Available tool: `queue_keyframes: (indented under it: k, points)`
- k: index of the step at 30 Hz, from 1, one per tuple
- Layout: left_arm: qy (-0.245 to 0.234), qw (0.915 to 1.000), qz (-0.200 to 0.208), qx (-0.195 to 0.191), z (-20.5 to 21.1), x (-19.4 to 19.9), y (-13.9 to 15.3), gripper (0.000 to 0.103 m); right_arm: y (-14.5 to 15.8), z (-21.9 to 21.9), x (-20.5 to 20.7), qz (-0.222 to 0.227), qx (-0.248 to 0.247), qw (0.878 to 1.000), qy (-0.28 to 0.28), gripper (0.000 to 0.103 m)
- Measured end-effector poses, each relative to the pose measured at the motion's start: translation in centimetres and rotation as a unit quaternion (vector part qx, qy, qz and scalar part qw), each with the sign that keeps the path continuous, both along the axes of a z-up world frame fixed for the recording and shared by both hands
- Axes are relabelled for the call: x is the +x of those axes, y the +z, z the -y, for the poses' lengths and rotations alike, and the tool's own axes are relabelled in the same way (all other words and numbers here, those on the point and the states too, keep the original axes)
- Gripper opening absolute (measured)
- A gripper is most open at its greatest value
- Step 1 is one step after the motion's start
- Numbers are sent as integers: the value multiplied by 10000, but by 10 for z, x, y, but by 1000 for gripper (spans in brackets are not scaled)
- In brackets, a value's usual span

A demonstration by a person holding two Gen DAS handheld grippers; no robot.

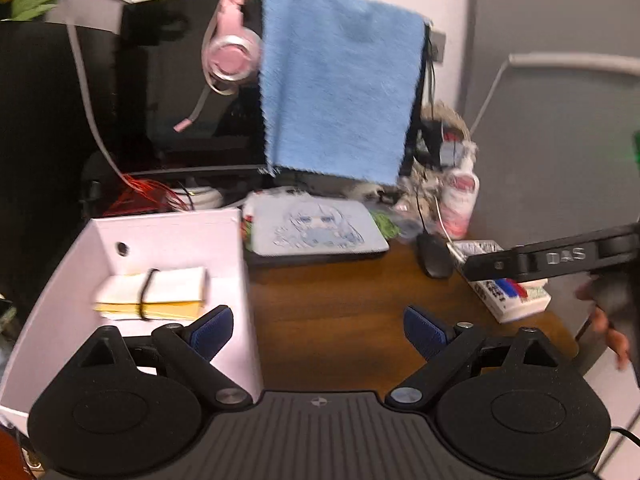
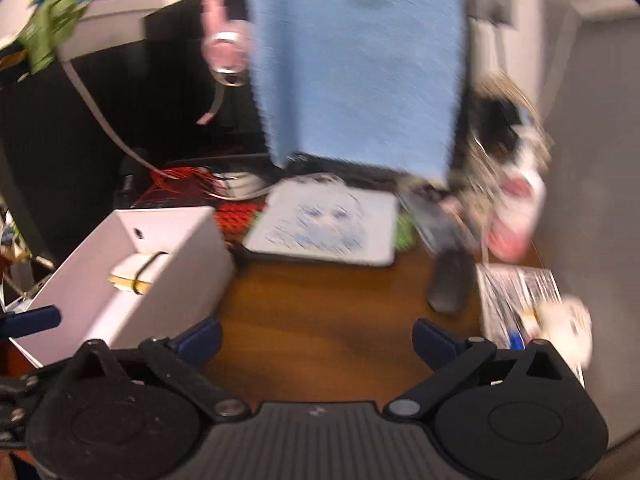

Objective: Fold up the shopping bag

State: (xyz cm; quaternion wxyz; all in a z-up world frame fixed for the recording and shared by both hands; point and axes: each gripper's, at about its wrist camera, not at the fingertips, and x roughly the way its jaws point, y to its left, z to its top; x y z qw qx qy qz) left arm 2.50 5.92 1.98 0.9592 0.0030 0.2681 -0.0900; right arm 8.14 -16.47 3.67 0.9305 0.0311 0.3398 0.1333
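Both grippers stand wide open with nothing between the pads. In the left wrist view the left gripper (image 1: 318,330) hangs over bare brown desk (image 1: 340,304), its left pad overlapping the wall of the white box (image 1: 240,280). In the right wrist view the right gripper (image 2: 316,338) is likewise empty above the wood, and the picture is smeared with motion.

The shopping bag appears to be the folded bundle (image 1: 154,292) held by a black band, white on top and yellow beneath, lying on the floor of the box at the lower left of the frame. It sits just beyond and left of the left gripper's left pad, not touching it. In the right wrist view the same bundle (image 2: 138,272) shows at middle left, well apart from the right gripper, with the box wall between them.

Judging from this, the fold looks finished and the bag stowed, so the step in hand is to draw both grippers clear. Doing it well means keeping the jaws open, lifting away without clipping the box wall, and steering clear of the mouse (image 1: 434,254) and the book (image 1: 504,292) at the right.

Farther back lie a pad with a drawn face (image 1: 316,226), then a blue towel (image 1: 340,80) hanging in the upper middle beside pink headphones (image 1: 230,54).
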Motion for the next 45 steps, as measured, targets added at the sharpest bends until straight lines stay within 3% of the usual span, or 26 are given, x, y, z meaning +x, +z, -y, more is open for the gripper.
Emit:
queue_keyframes:
  k: [5, 10, 13, 17, 20, 28, 34, 40, 45]
  points:
    - [124, 9999, 31, 24, 24, 3, -7, 93, -20, 39, -14, 19, -187, 9978, -636, 101]
    - [418, 9988, 186, 153, 37, -9, -7, 93, -32, 54, -34, 249, -282, 9953, -893, 101]
    - [458, 9986, 195, 152, 39, -18, -7, 93, -35, 50, -47, 505, -587, 9900, -1177, 101]
    - [697, 9965, 284, 360, 42, -29, -8, 97, -38, 48, -67, 651, -470, 9901, -1149, 101]
    - [658, 9972, 227, 266, 40, -33, -11, 98, -36, 50, -83, 746, -268, 9897, -1189, 102]
    - [627, 9976, 231, 185, 41, -47, -9, 98, -23, 37, -105, 870, -303, 9919, -875, 102]
    - [798, 9961, 351, 148, 39, -60, -1, 99, -10, 26, -121, 1320, -732, 9819, -1143, 102]
    - [923, 9946, 475, 77, 38, -71, 8, 99, -2, 22, -135, 1641, -532, 9768, -1265, 102]
    - [940, 9940, 549, 88, 39, -76, 12, 99, 1, 17, -139, 1621, -483, 9790, -1134, 102]
